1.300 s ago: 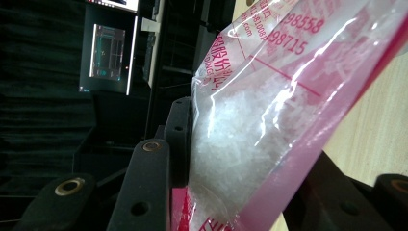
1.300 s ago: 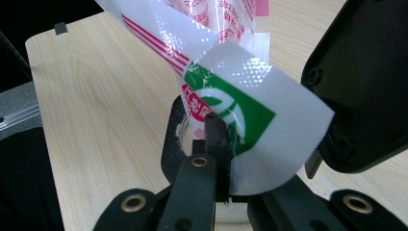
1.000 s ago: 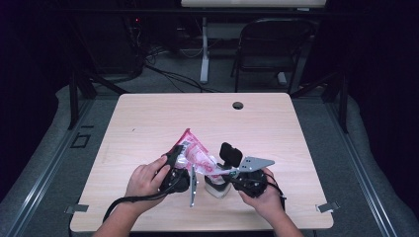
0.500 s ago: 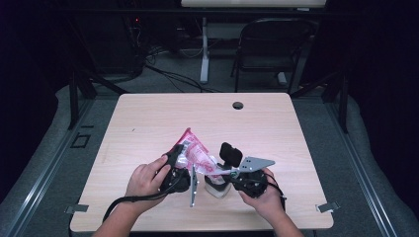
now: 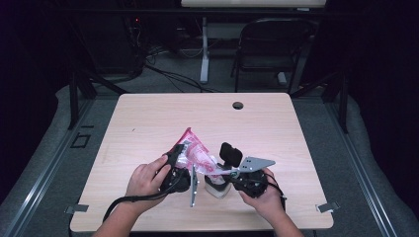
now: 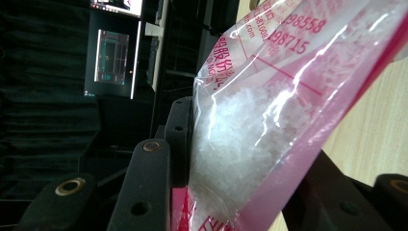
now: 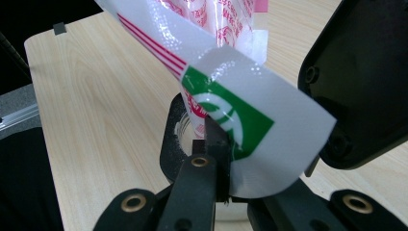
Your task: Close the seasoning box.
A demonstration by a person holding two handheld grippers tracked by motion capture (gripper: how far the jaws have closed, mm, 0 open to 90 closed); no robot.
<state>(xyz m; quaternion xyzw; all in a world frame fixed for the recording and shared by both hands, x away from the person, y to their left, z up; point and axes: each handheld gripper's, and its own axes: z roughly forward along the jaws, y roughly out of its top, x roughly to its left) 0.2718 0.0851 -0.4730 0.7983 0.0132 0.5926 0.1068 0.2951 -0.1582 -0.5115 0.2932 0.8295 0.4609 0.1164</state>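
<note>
Nearest the tabletop's (image 5: 148, 118) front edge, both hands hold their grippers over one clear plastic bag (image 5: 195, 153) printed in pink. Left gripper (image 5: 179, 154): fingers clamped on the bag's upper part, with white granular contents pressed between them in the left gripper view (image 6: 240, 130). Right gripper (image 5: 225, 170): fingers closed on the bag's white lower end bearing a green mark (image 7: 250, 144). Beneath that end a small white cup (image 5: 217, 187) stands on the tabletop. Farther back, a round hole (image 5: 238, 105) lies near the far edge, and a dark chair (image 5: 269, 49) stands beyond on the floor.
</note>
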